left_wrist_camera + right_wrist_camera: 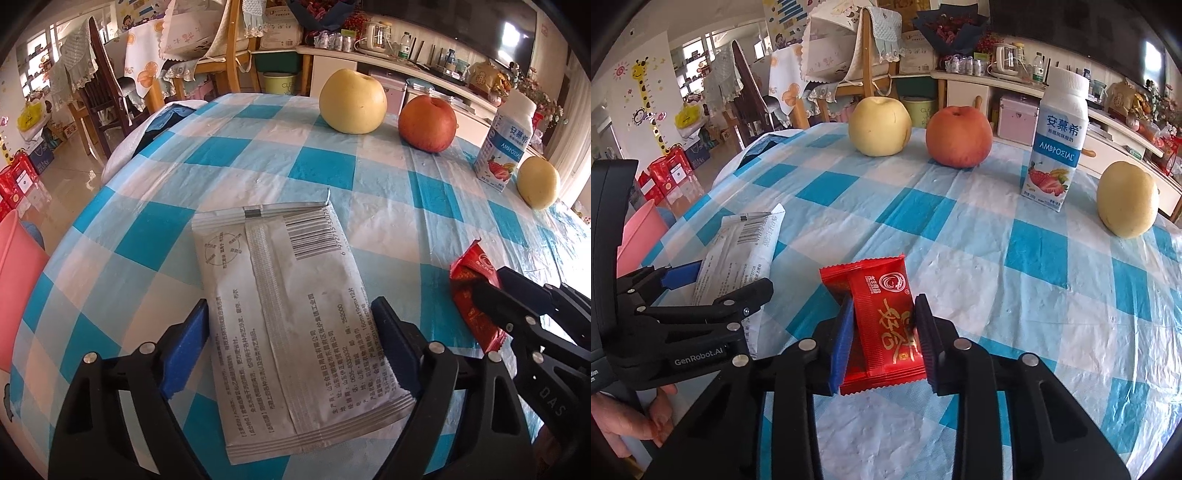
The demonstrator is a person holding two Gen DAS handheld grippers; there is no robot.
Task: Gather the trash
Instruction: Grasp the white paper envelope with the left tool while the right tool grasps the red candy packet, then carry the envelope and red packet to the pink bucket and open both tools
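A flat silver-white wipes packet (291, 321) lies on the blue-and-white checked tablecloth (258, 155). My left gripper (291, 350) straddles its near half, fingers wide on either side, open. The packet also shows in the right wrist view (738, 251), with the left gripper (713, 280) on it. A red snack wrapper (882, 325) sits between the pads of my right gripper (882, 332), which is shut on its sides. The wrapper (472, 295) and right gripper (491, 291) show at the right of the left wrist view.
At the table's far side stand a yellow pear (879, 125), a red apple (958, 136), a yogurt bottle (1056, 144) and a second pear (1126, 199). A pink bin (18, 291) stands off the left edge. Chairs and shelves lie beyond.
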